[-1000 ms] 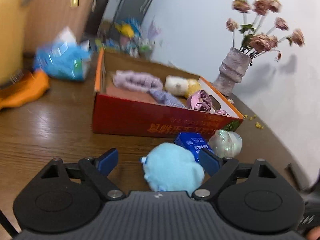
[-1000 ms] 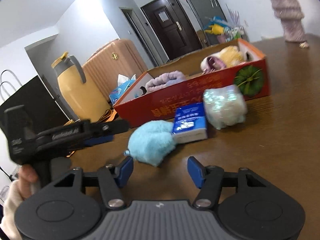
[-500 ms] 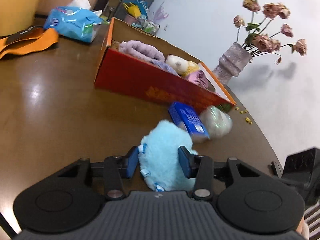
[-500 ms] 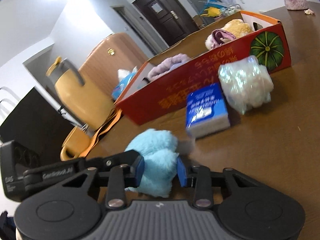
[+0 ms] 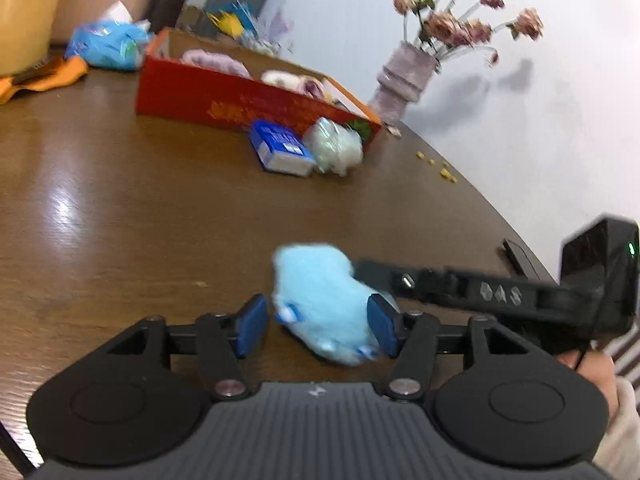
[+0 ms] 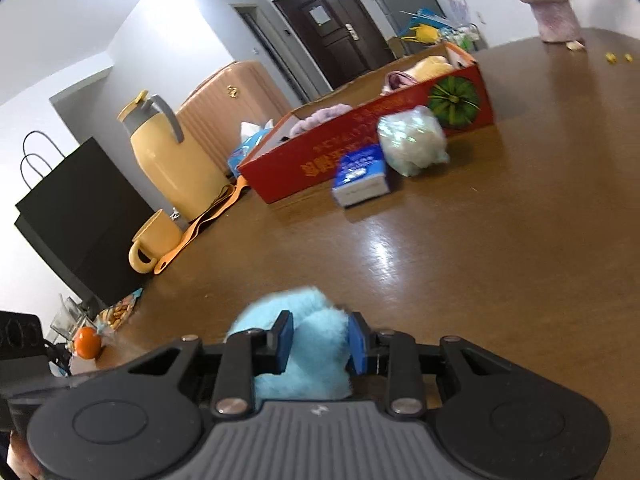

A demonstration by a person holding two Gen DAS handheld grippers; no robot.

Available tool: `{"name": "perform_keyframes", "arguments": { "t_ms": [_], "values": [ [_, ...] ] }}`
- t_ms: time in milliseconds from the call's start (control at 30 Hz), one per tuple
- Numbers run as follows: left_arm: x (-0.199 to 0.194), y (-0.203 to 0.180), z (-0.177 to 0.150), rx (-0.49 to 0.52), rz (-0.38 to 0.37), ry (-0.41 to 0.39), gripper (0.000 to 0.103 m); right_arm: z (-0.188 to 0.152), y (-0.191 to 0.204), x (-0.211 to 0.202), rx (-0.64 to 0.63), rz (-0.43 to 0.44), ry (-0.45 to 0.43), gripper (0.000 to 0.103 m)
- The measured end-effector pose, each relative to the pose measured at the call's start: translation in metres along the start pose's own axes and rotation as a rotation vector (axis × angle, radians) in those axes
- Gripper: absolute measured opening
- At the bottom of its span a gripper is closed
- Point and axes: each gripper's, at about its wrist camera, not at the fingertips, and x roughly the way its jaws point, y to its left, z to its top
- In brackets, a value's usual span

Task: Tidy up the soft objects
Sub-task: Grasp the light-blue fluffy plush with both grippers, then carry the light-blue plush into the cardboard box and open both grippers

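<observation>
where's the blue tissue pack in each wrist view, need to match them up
Left wrist: the blue tissue pack lies on the table, upper middle, just left of the clear-wrapped bundle, in front of the red box.
Right wrist: the blue tissue pack sits upper middle, left of and below that bundle.
Shared landmark: the red box.

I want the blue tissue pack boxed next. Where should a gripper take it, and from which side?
Probably across the two long sides of the blue tissue pack, coming from the open table side. It lies flat, with the red box behind it and the clear-wrapped bundle touching one side.
</observation>
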Motion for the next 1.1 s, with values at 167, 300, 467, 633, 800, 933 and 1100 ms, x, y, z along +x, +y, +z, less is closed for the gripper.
{"name": "perform_keyframes", "arguments": {
  "t_ms": [167,300,467,633,800,933,1100],
  "values": [
    [0.006,0.006,0.005,-0.054,0.004,0.007,0.058,-0.003,-0.005,-0.007,0.021,0.000,-0.016,0.032],
    [0.009,0.007,0.002,-0.064,-0.016,0.015,0.057,-0.003,-0.007,-0.011,0.025,0.011,-0.016,0.033],
    [0.013,0.013,0.001,-0.101,-0.070,0.029,0.042,-0.003,-0.015,-0.011,0.051,0.064,0.039,0.033],
    [0.019,0.010,0.020,-0.116,-0.103,-0.009,0.037,0.009,-0.009,-0.006,0.067,0.058,0.006,0.027],
    [0.027,0.010,0.106,-0.037,-0.126,-0.127,0.037,0.076,0.011,0.004,-0.038,0.062,-0.114,0.027],
    [0.064,0.021,0.209,0.015,-0.113,-0.175,0.037,0.172,0.027,0.043,-0.149,0.047,-0.210,0.027],
    [0.151,0.061,0.311,-0.021,-0.065,-0.099,0.037,0.274,0.020,0.130,-0.169,-0.047,-0.183,0.027]
  ]
}}
